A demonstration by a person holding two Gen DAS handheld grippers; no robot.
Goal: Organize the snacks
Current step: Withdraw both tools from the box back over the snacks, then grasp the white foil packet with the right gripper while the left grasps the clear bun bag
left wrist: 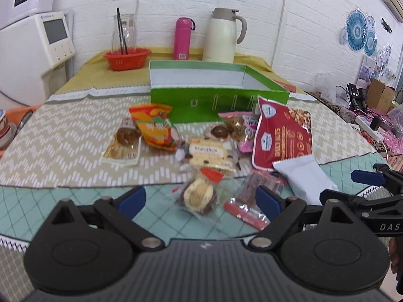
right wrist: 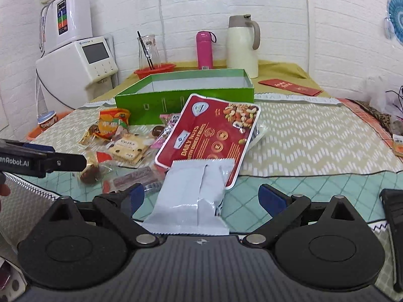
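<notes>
Scattered snacks [left wrist: 201, 146] crowd the approach to the open-topped green box [left wrist: 216, 100]

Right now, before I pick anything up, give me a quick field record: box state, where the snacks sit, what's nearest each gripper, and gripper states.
box: green box open, nothing visible inside, behind the snacks
snacks: loose pile on the tablecloth, none in box
largest: red nuts bag, partly under white packet
left gripper: open, round wrapped cake ahead
right gripper: open, white packet between fingers, not gripped
</notes>
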